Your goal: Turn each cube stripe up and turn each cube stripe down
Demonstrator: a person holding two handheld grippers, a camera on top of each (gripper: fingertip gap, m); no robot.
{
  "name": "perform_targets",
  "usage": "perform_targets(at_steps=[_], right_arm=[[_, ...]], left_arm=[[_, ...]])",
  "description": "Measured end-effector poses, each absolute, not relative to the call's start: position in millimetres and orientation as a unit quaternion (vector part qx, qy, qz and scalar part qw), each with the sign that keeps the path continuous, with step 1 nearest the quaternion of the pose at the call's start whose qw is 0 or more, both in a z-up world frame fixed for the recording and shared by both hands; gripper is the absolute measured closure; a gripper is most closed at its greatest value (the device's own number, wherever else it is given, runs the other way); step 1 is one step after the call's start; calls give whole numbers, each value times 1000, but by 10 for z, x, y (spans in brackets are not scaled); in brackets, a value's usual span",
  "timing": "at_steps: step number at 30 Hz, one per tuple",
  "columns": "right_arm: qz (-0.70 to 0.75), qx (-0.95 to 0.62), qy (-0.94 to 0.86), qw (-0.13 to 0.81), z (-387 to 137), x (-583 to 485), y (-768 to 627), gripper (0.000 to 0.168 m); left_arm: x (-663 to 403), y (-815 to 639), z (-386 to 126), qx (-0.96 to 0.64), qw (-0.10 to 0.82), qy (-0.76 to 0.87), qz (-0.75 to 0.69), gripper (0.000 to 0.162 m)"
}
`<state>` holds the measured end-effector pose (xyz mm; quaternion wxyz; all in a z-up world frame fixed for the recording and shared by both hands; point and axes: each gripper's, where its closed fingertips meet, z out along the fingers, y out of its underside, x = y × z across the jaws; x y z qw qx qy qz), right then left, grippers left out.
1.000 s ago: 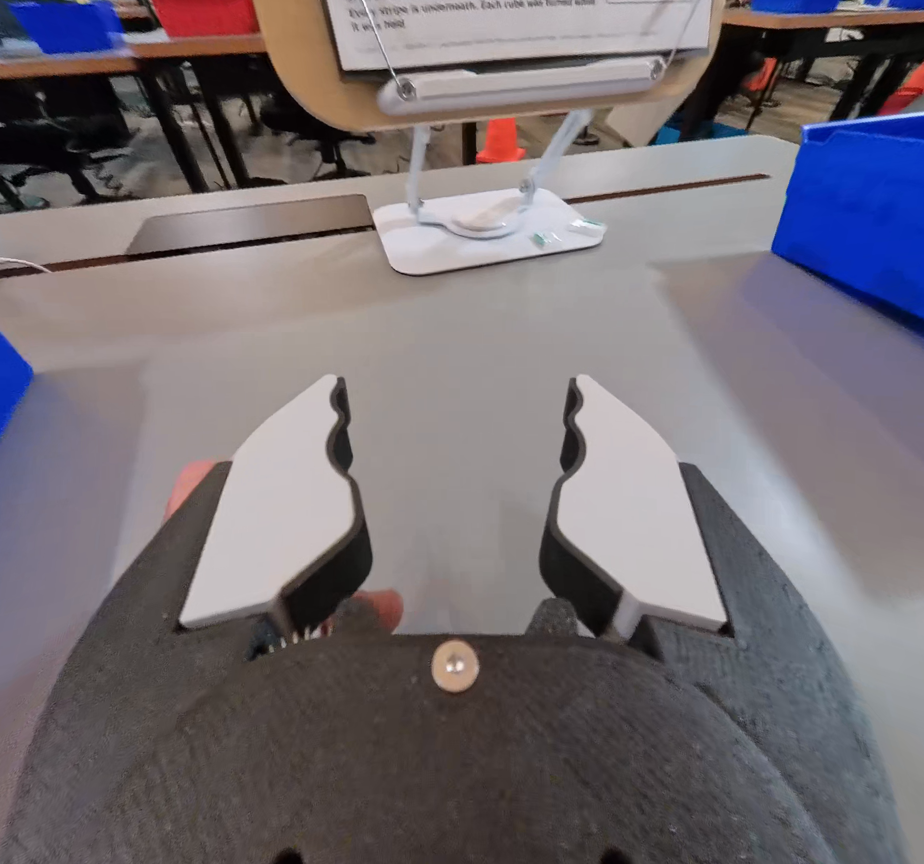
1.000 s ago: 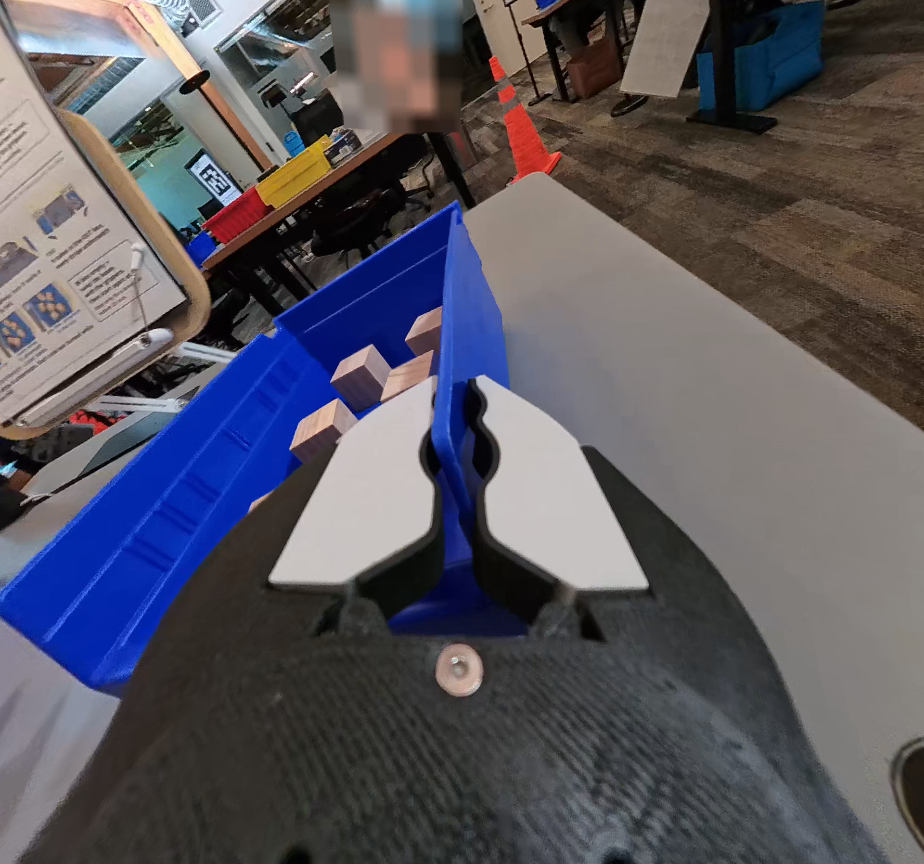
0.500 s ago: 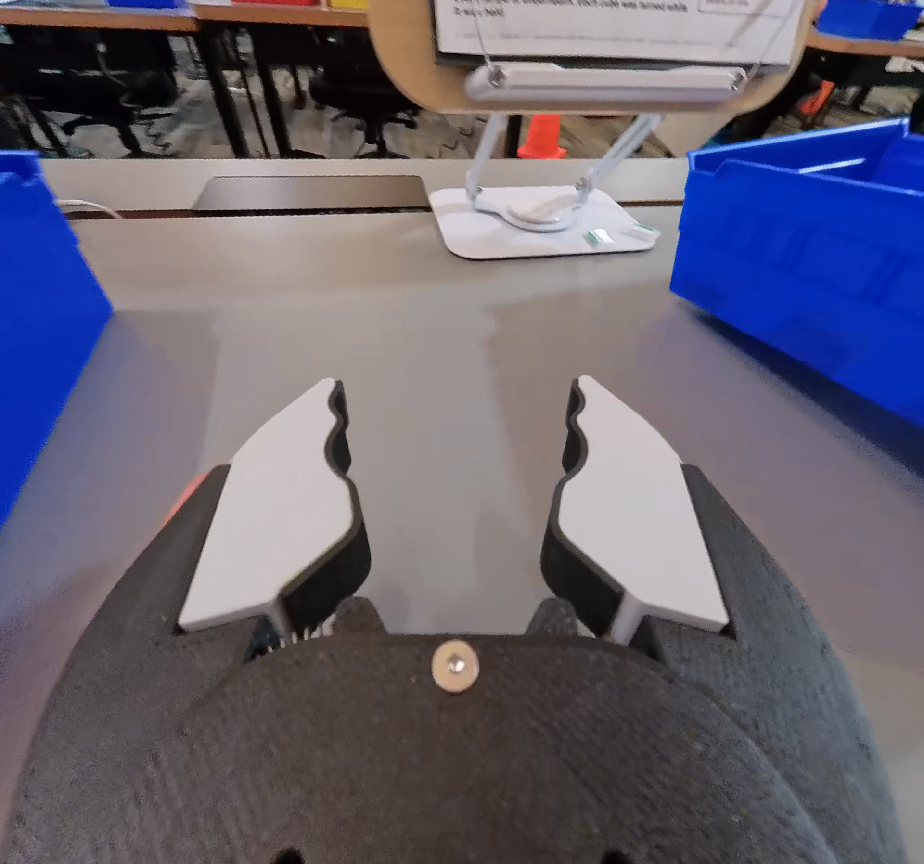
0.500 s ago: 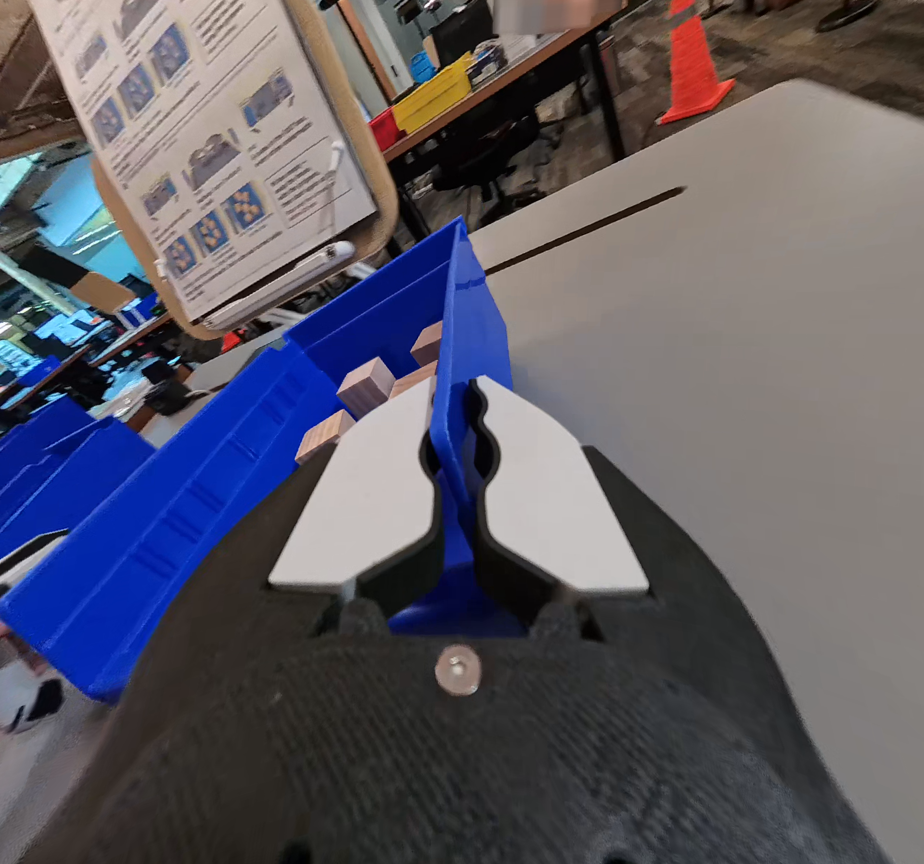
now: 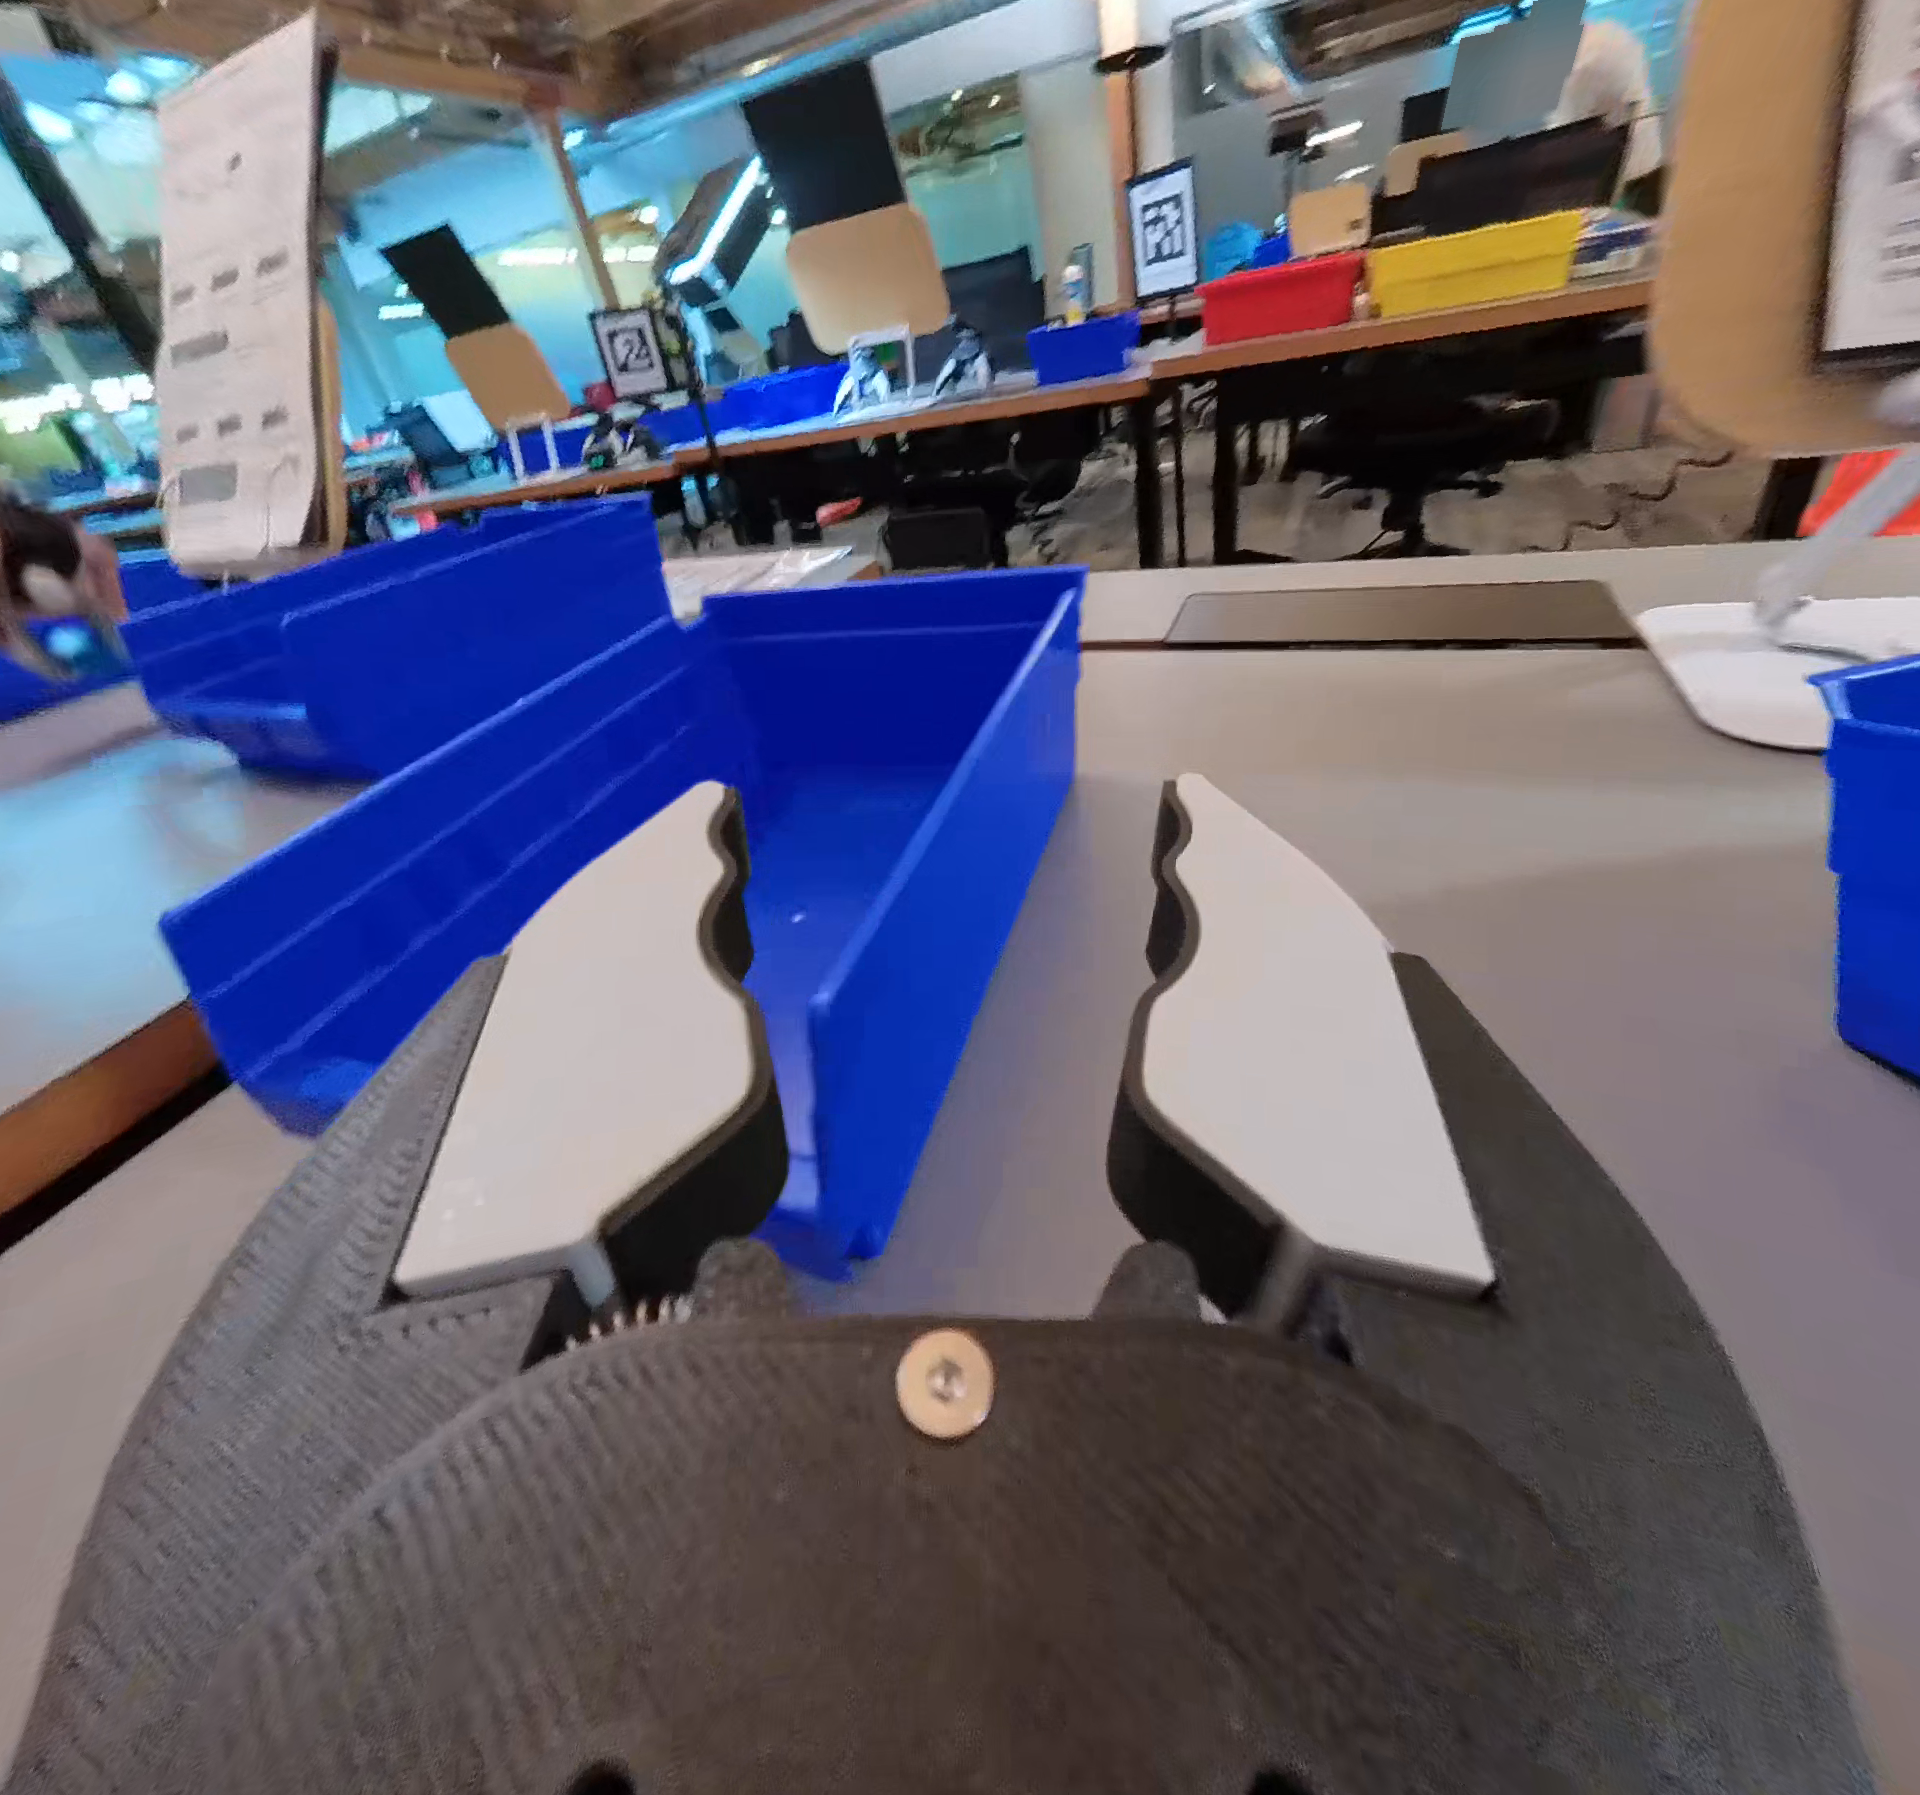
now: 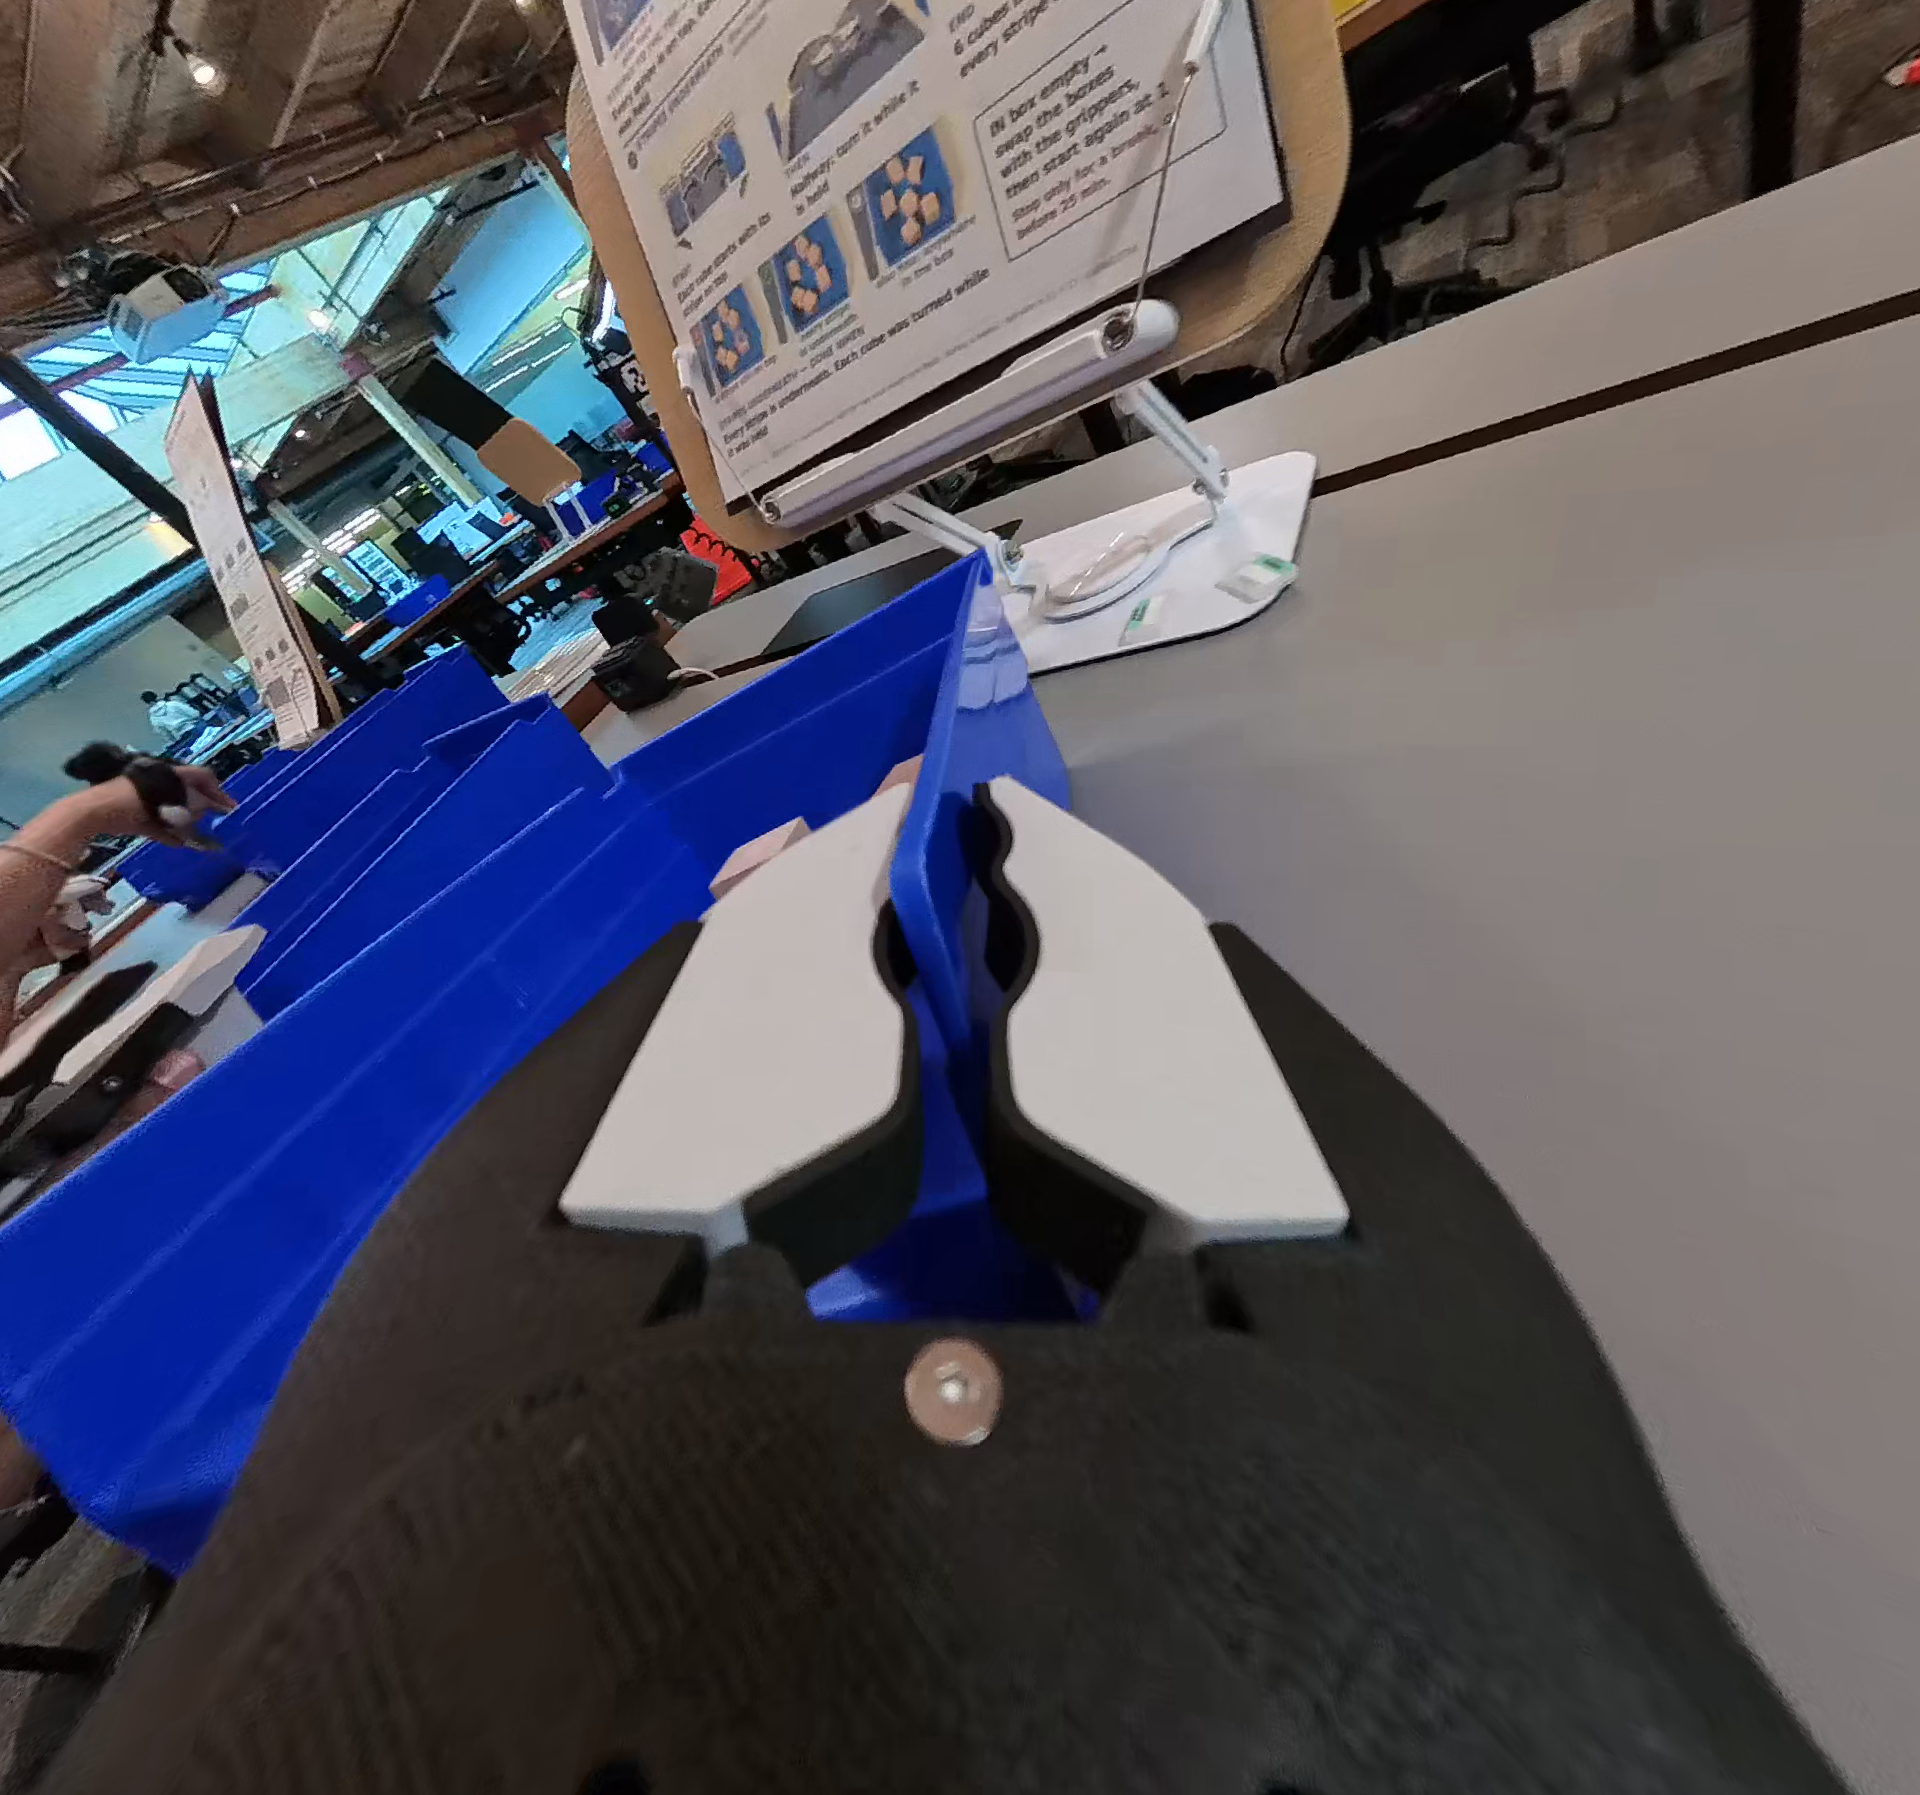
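My left gripper (image 5: 948, 800) is open, and the right wall of an empty blue bin (image 5: 925, 956) stands between its fingers without touching them. My right gripper (image 6: 951, 795) is shut on the right wall of a second blue bin (image 6: 312, 1174). Wooden cubes (image 6: 774, 836) peek over my left finger inside that bin; their stripes are hidden. An edge of this bin also shows at the right of the left wrist view (image 5: 1870, 893). A gripper with white fingers (image 6: 156, 1007), which may be my left one, shows at the left edge beside the other bin (image 6: 416, 862).
An instruction sheet on a white stand (image 6: 1195, 540) rises at the back of the grey table (image 5: 1455, 862). More blue bins (image 5: 416, 644) line the neighbouring table on the left, where a person's hand (image 6: 104, 810) reaches. Bare table lies to the right.
My left gripper swung left from bare table to the empty blue bin and now straddles its right wall. My right gripper stayed shut on its bin wall and turned left toward the stand.
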<state>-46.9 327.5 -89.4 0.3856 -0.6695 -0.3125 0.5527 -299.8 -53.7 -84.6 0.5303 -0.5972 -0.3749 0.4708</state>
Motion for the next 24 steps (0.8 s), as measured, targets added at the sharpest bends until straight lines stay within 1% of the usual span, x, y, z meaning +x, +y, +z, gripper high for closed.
perform_targets(at_steps=[3, 7, 8, 10, 12, 13, 15, 16, 18, 19, 24], right_arm=[[549, -668, -324, 385, -931, -498, 3231, 161], [546, -669, -329, 382, -962, -489, 3218, 161], [544, -668, -334, 382, -975, -491, 3215, 161], [535, -674, -343, 377, -1037, -488, 3228, 161], [531, -681, -348, 366, -1109, -481, 3234, 161], [527, -685, -351, 360, -1147, -477, 3233, 160], [523, -690, -360, 349, -1212, -485, 3212, 160], [524, -692, -364, 339, -1242, -498, 3193, 160], [522, -699, -376, 312, -1333, -530, 3135, 159], [524, -701, -379, 301, -1359, -550, 3103, 159], [522, -703, -380, 299, -1355, -672, 2929, 159]], left_arm=[[-3168, -733, -976, -607, 507, -405, 459, 85], [-3372, -780, -1289, -651, 466, -417, 431, 83], [-3410, -779, -1338, -653, 464, -423, 424, 84], [-3471, -774, -1411, -661, 453, -425, 420, 91], [-3501, -757, -1454, -678, 438, -411, 424, 106], [-3507, -759, -1444, -679, 435, -402, 435, 120], [-3488, -711, -1462, -698, 424, -367, 445, 142], [-3483, -691, -1464, -703, 422, -358, 446, 143], [-3437, -580, -1459, -720, 444, -343, 408, 154], [-3420, -555, -1420, -718, 456, -341, 399, 156], [-3320, -563, -1016, -691, 488, -300, 442, 155]])
